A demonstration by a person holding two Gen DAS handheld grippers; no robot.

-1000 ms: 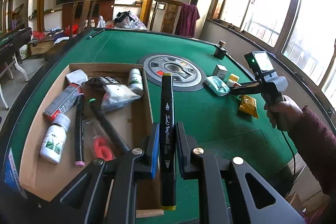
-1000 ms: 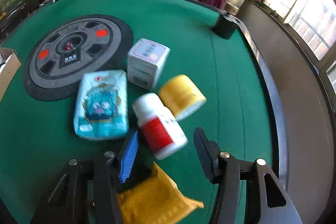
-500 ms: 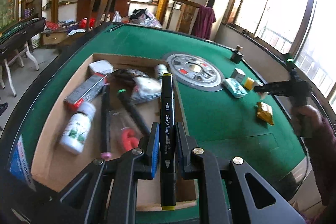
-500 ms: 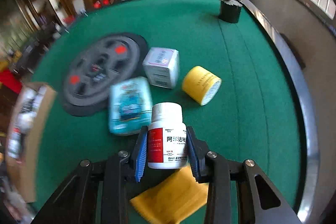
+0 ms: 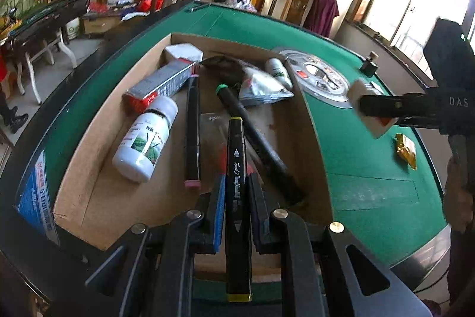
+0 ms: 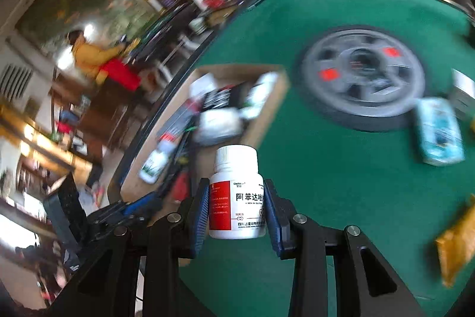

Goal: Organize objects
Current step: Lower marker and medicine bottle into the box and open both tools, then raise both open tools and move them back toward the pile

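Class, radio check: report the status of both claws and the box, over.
Left claw shut on black yellow-capped marker, above brown cardboard box. Right claw shut on white red-labelled pill bottle, over green felt table. Box crowded with markers, bottles, packets.

Right tongs (image 6: 236,207) swung the pill bottle (image 6: 236,192) toward the cardboard box (image 6: 267,121), left tongs (image 5: 236,192) lower over it.
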